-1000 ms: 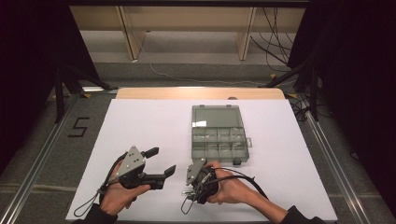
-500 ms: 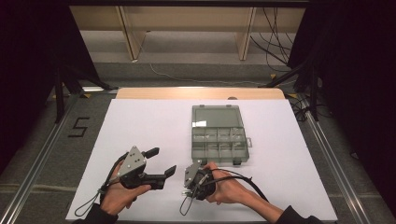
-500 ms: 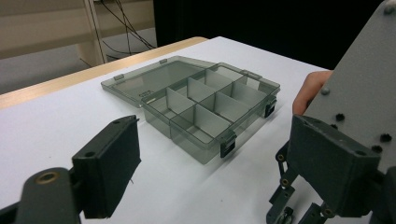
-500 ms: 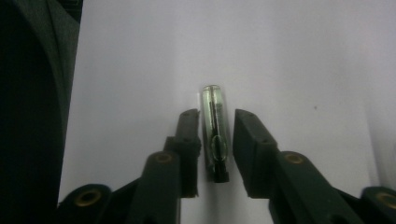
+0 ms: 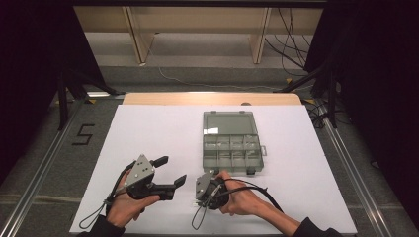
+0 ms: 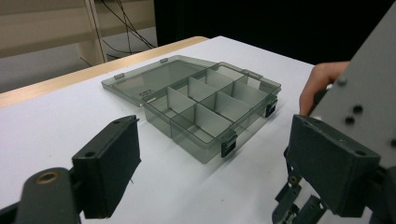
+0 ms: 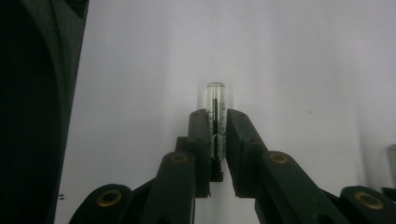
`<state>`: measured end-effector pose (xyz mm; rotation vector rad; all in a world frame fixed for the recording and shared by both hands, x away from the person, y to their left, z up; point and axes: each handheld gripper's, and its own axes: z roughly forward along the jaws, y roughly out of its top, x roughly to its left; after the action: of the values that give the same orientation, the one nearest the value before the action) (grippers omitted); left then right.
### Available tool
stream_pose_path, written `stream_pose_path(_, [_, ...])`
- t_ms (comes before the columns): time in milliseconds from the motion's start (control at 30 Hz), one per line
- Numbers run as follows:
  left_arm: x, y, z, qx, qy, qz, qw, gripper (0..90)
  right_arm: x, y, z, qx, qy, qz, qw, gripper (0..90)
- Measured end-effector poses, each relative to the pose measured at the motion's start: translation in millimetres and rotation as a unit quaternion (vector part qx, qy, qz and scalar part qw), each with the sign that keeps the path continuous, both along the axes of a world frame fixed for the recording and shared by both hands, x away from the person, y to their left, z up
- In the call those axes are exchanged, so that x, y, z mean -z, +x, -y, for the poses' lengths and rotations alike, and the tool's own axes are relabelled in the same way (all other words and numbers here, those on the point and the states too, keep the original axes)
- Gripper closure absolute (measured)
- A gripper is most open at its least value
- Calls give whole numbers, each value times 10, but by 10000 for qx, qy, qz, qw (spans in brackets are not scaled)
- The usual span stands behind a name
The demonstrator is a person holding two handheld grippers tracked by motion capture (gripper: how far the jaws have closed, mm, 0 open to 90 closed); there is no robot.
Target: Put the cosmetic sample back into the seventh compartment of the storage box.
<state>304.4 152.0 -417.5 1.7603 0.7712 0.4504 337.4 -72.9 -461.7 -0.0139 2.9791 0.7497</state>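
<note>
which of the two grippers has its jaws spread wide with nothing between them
The left gripper: its jaws stand wide apart over bare table. The right gripper has just been closing and now pinches a small clear tube.

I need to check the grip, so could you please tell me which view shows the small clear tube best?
The right gripper view: the tube sits clamped between the right claw. The high view hides it under that hand.

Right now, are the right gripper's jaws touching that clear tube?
Touching. In the right gripper view, the right gripper has just been closing, and both black jaws now press against the sides of the clear tube, whose rounded tip pokes out beyond them over the white table.
</note>
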Motion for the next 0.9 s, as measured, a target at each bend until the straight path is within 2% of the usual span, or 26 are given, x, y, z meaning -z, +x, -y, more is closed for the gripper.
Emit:
stream_pose_path(167, [2, 0, 2, -7, -10, -11, 10000, 164, -78, 58, 88, 167, 151, 51, 9997, 811])
stream_pose_path(467, [4, -3, 3, -59, -49, -33, 10000, 164, -207, 124, 203, 314, 325, 128, 9989, 812])
stream_pose_path(500, [0, 5, -5, -12, 3, 29, 10000, 164, -227, 133, 223, 386, 334, 188, 9985, 812])
stream_pose_path(900, [2, 2, -7, -62, -48, 20, 10000, 164, -392, 253, 411, 778, 605, 334, 9946, 812])
